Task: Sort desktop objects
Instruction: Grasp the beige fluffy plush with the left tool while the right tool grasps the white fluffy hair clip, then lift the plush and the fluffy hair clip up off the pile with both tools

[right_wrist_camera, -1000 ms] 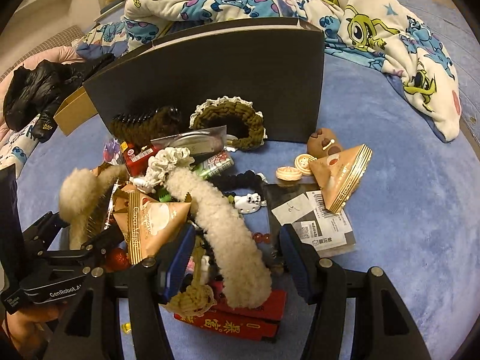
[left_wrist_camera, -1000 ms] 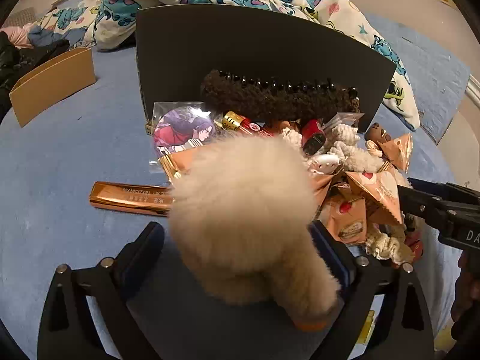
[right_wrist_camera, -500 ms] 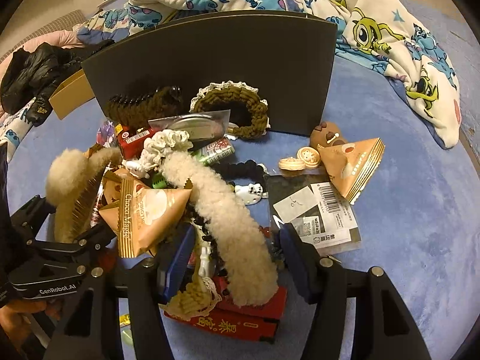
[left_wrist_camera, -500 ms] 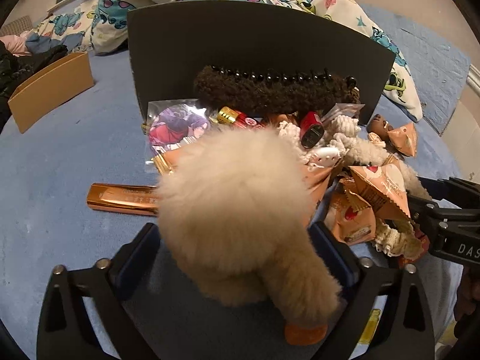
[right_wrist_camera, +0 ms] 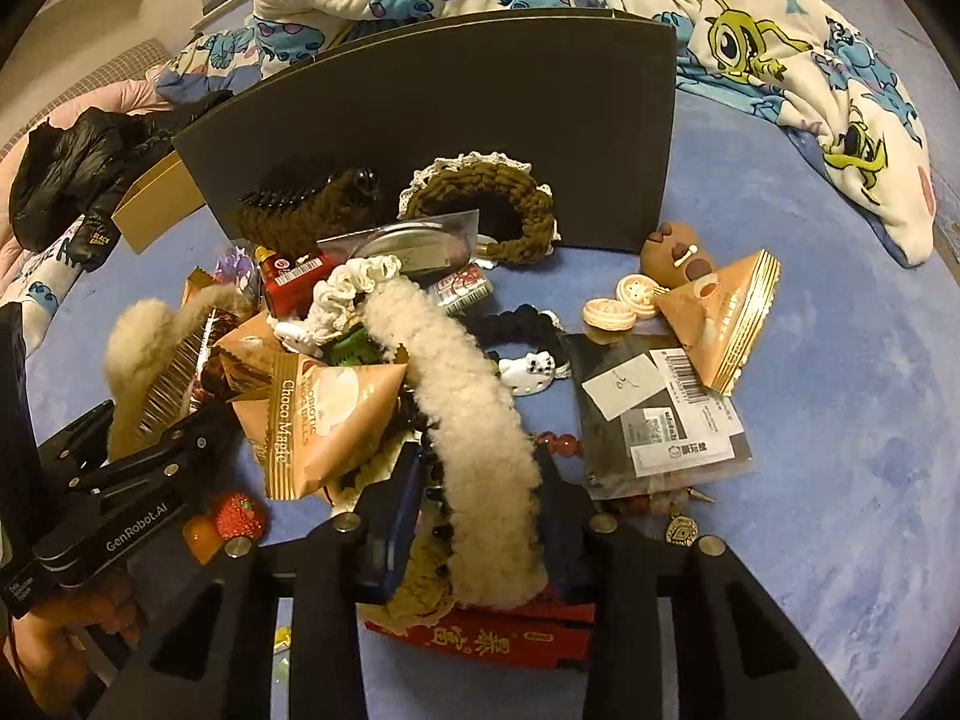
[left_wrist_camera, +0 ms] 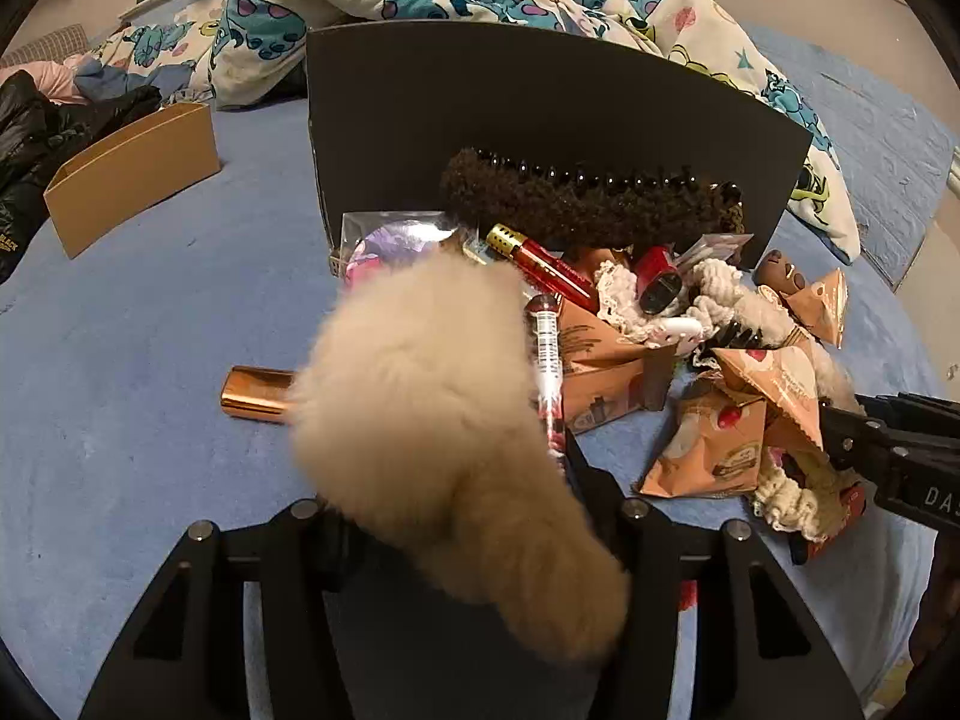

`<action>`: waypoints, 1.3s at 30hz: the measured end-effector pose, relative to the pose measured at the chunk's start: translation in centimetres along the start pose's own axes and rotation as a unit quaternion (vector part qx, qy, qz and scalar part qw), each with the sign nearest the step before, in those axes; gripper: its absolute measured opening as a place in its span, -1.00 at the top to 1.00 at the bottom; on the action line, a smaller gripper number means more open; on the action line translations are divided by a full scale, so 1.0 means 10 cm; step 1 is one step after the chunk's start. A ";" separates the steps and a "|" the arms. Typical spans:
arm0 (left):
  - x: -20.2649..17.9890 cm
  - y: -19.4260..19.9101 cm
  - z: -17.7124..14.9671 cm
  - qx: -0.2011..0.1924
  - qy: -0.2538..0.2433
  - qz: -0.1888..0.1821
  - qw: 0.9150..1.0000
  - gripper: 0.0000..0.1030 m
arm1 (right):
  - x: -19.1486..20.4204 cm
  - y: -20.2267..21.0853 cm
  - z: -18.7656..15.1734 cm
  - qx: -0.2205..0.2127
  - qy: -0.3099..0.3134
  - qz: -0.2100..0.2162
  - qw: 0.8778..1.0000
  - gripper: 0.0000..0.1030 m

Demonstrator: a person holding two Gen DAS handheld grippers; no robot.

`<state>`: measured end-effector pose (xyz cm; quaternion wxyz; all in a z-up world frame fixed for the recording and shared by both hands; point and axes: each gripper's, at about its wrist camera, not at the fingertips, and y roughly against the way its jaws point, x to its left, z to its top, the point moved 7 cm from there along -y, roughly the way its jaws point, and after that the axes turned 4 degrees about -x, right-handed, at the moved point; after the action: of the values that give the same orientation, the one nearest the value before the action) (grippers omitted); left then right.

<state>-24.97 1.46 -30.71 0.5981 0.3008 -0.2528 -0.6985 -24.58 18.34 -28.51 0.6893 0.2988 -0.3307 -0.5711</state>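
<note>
Left gripper (left_wrist_camera: 462, 498) clamped on a cream fluffy hair claw (left_wrist_camera: 432, 408), held just above the blue bedcover (left_wrist_camera: 138, 360) at the left edge of the clutter pile, in front of the black box (left_wrist_camera: 540, 108). Right gripper (right_wrist_camera: 474, 492) closed around a long cream fleece hair clip (right_wrist_camera: 468, 414) lying on the pile, beside a Choco Magic snack pouch (right_wrist_camera: 318, 414) and over a red packet (right_wrist_camera: 480, 636). Tan cardboard tray (left_wrist_camera: 132, 174) sits well apart to the left; patterned quilt (right_wrist_camera: 780, 30) behind the box.
</note>
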 end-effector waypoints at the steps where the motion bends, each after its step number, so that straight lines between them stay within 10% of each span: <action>1: 0.00 0.01 0.00 0.000 0.001 -0.001 1.000 -0.03 | 0.00 0.01 0.00 -0.001 -0.004 0.004 1.000 0.34; 28: 0.00 0.38 0.35 -0.027 0.002 -0.017 0.999 -0.03 | 0.00 0.39 0.24 -0.038 -0.011 -0.002 0.999 0.40; 39: 0.05 0.13 -0.08 -0.001 0.012 -0.014 1.000 -0.17 | -0.04 0.31 0.14 -0.027 -0.018 0.000 0.999 0.40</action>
<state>-23.56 0.80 -30.33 0.5919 0.3121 -0.2404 -0.7032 -23.88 19.26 -25.24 0.6912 0.2698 -0.3275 -0.5850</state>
